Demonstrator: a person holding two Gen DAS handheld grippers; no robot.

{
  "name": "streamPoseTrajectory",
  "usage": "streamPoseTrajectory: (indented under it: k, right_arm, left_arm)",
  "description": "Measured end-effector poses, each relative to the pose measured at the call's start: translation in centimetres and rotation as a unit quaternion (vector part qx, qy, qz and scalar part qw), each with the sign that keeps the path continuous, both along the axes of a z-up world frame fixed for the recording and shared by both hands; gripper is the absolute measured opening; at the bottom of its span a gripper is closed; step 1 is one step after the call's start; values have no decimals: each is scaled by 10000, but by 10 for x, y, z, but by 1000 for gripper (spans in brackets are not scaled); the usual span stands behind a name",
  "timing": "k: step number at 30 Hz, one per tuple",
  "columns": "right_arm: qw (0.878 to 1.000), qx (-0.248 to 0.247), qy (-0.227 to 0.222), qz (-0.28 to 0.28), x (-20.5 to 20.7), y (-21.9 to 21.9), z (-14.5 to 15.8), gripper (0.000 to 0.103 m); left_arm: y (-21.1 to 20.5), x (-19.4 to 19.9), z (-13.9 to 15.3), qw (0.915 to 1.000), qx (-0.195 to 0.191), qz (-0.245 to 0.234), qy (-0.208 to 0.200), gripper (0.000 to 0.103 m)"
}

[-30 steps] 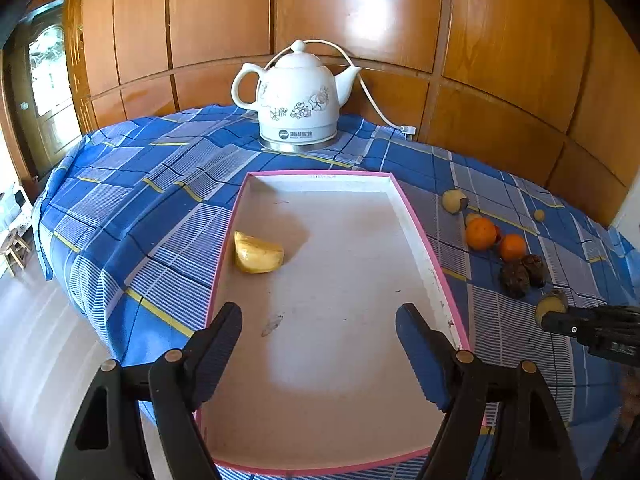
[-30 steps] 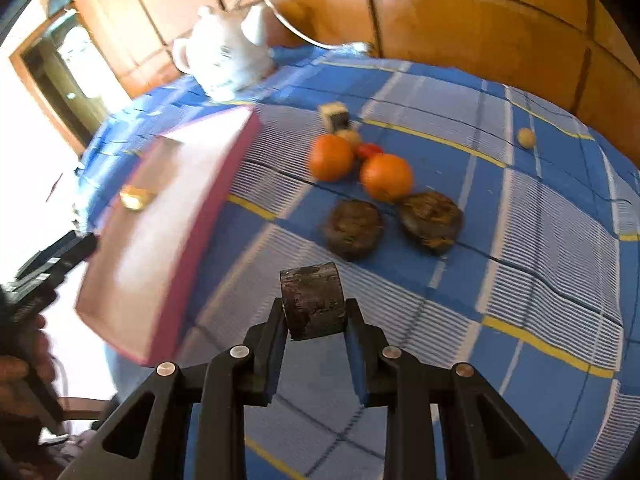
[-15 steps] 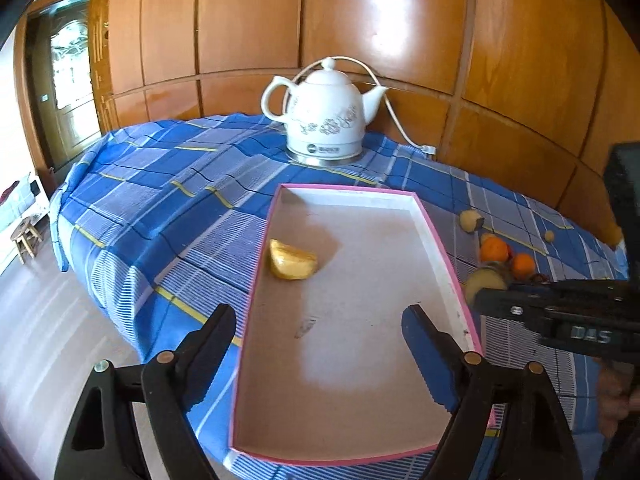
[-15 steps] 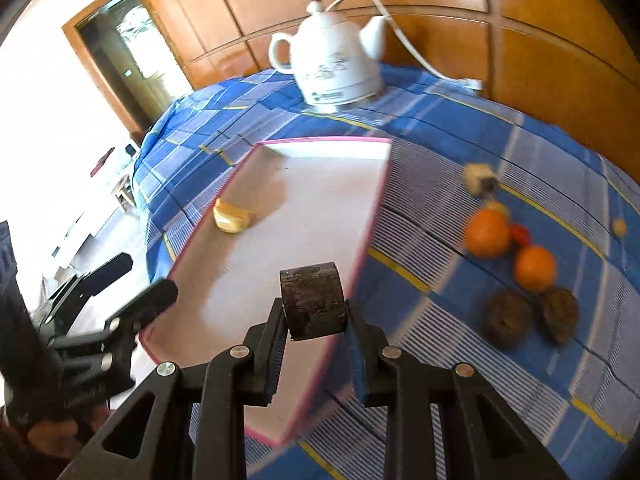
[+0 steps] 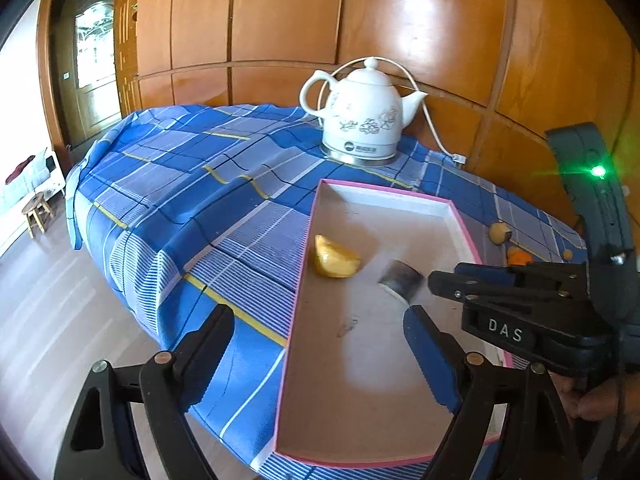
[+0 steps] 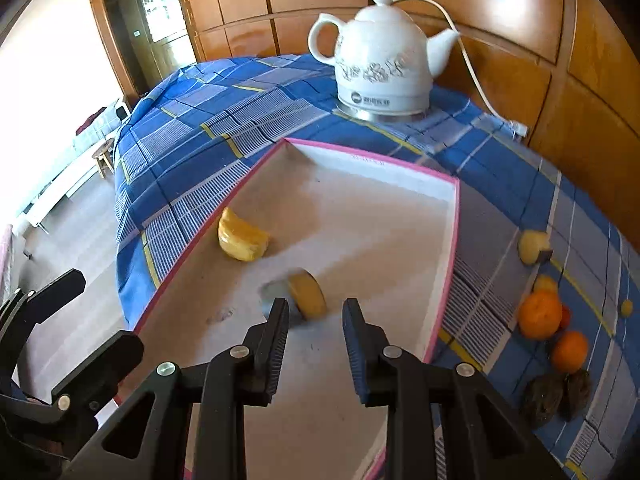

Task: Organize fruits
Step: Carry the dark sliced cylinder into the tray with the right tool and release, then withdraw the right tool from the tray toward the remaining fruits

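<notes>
Both tongs are spread apart and hold nothing. The right tongs (image 6: pixel 315 320) hover over the pink tray (image 6: pixel 454 240); a blurred fruit piece (image 6: pixel 307 295) lies below, near a yellow wedge (image 6: pixel 242 240). It may roll against the wedge.

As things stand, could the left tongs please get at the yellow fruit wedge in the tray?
Probably yes. The left tongs are open and empty, and the yellow wedge lies uncovered on the tray floor ahead of them. The right tongs hover beside that path, not across it.
</notes>
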State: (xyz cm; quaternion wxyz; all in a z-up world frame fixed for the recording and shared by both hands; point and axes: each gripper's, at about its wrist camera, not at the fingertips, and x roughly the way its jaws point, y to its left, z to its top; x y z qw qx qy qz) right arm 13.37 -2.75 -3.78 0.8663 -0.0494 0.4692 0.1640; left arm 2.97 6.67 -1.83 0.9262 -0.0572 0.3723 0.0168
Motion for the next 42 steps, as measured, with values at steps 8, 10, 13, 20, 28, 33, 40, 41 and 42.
streamPoseTrajectory:
  k: [8,10,13,20,28,33,40,41,42]
  right_arm:
    - [9972,-386,-614,-201,-19,8,16,28]
    - [9959,-444,-732,-273,-22,8,19,28]
    - [9939,-513,-898,-383,-26,6,25,28]
    - [9908,-538,-1078,-617,-30,-3,33,28]
    - [9893,-544,-1140,-735,-31,-9,36,28]
    - [9884,-568,-1191,-755,-33,-10,37,28]
    - [9870,-594,-1287,-755,-34,-10,41,28]
    - [9868,-597,-1302,-750,-35,-10,42,28]
    - [9868,-592,-1308,-748,-35,-10,43,28]
  left_arm:
    - [4,1,-3,10000,-11,90,43,87]
    - [4,1,-2,10000,-2,80,41,87]
    - [3,0,-3,10000,-1,64,41,87]
    - [-2,-2,-2,10000,4,-1,28,87]
    - [-4,-3,-2,10000,-5,-35,42,87]
    - [-5,-2,-2,10000,5,-41,47,87]
    - [-10,-2,-4,9999,29,-80,65,87]
    - [-11,-2,-4,9999,31,-83,70,87]
    - [-11,-2,-4,9999,32,-87,69,87]
